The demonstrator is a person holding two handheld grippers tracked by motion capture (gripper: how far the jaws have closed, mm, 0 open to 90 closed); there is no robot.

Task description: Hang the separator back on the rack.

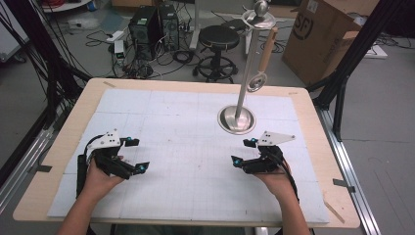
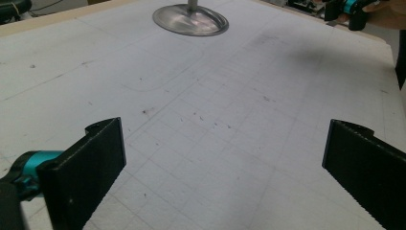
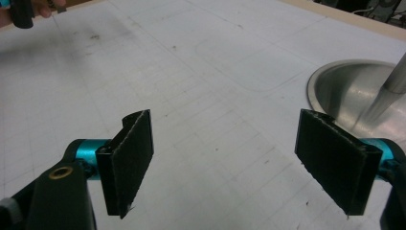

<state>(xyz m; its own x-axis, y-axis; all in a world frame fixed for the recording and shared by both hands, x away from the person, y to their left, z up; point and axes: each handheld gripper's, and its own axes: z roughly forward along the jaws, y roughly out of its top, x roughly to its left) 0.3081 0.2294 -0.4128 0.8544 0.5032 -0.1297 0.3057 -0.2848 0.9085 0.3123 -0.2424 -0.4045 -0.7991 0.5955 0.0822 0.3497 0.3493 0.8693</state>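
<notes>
Resting low on white gridded mat (image 1: 195, 147) over counter (image 1: 88, 93): left hand-held gripper (image 1: 135, 154), jaws apart, empty; right hand-held gripper (image 1: 242, 151), jaws apart, empty. Metal stand (image 1: 237, 119) beyond right one, upright on round base. Judged rigid, base-heavy, polished, slippery; grip pole low.

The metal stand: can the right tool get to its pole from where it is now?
Probably yes. The right tool is open and empty, the metal stand is just ahead of it, and only bare white mat lies between.
</notes>
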